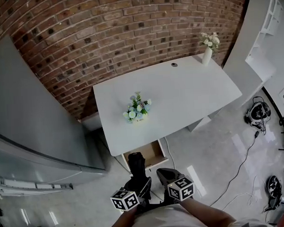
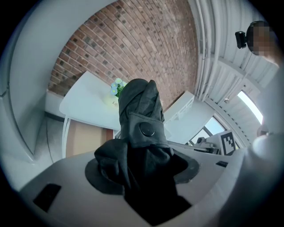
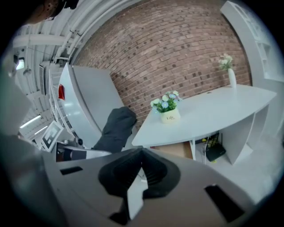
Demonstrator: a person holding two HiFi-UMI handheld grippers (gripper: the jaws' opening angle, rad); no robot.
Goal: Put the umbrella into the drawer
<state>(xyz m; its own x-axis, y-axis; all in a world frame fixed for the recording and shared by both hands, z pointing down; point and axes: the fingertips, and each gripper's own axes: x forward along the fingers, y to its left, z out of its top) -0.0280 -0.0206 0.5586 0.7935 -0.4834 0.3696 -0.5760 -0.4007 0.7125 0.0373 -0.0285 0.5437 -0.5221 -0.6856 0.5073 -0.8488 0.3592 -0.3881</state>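
We hold both claws low in front of us, side by side just short of the open drawer (image 1: 146,153) and tilted a little downward toward it. Our left claw (image 2: 144,170) is clamped on the folded black umbrella (image 2: 141,111), which sticks out forward past the jaws with its buttoned strap facing the camera. In the head view its tip sits just before the drawer's front edge, not yet inside. Our right claw (image 3: 141,170) is just right of the umbrella, its jaws together with nothing between them.

The drawer hangs pulled out under the near edge of the white surface (image 1: 188,94). Above the drawer on that surface stands a small flower pot (image 1: 137,111), and a white vase (image 1: 206,55) stands at the far corner. A brick wall (image 1: 105,32) rises behind, and a grey cabinet (image 1: 29,115) stands left of the drawer.
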